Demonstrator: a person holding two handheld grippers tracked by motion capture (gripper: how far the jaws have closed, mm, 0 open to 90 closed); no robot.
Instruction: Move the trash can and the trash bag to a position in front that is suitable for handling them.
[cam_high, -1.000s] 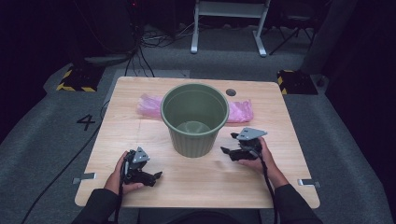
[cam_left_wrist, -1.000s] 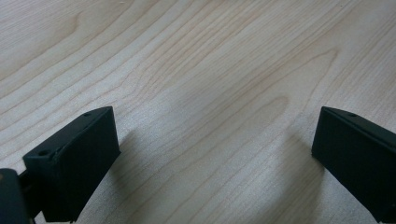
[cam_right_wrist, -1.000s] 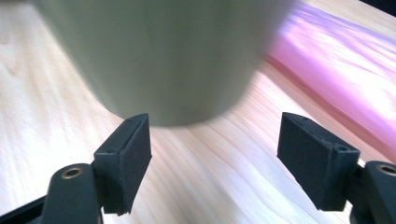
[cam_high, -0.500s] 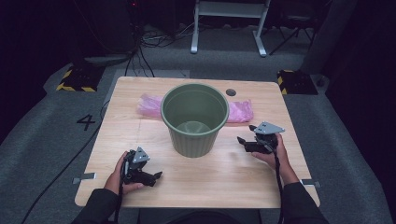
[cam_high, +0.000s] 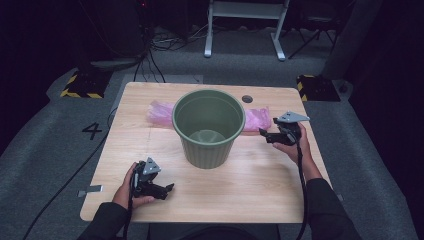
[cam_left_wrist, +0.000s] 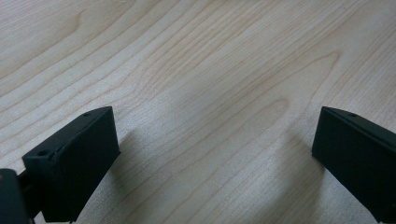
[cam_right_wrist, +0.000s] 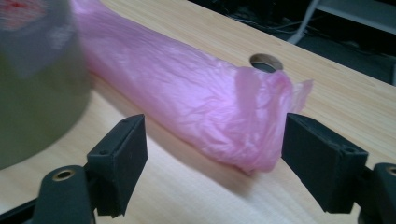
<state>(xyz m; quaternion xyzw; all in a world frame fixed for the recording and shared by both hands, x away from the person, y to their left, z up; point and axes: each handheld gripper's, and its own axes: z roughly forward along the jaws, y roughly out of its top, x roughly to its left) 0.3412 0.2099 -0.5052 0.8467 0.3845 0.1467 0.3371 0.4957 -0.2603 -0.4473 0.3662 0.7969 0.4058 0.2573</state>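
A green plastic bin (cam_high: 208, 127) stands upright in the middle of the wooden table (cam_high: 260, 185). Behind it lies a pink plastic bag (cam_high: 255, 120), its ends showing on both sides of the bin. My right gripper (cam_high: 264, 134) is open right of the bin, jaws pointing at the bag's right end. In the right gripper view the pink bag (cam_right_wrist: 201, 107) lies just ahead of the spread jaws, with the bin's wall (cam_right_wrist: 32, 84) at left. My left gripper (cam_high: 167, 189) rests open on the table near the front left, over bare wood (cam_left_wrist: 210, 84).
A round cable hole (cam_high: 247, 98) sits in the table behind the bag. Beyond the table are a grey floor with cables, yellow-black striped blocks (cam_high: 80, 86) and a white stand's legs (cam_high: 245, 35).
My right gripper has moved from the bin's front right side back and to the right, up to the pink bag's right end. The left gripper has stayed in place.
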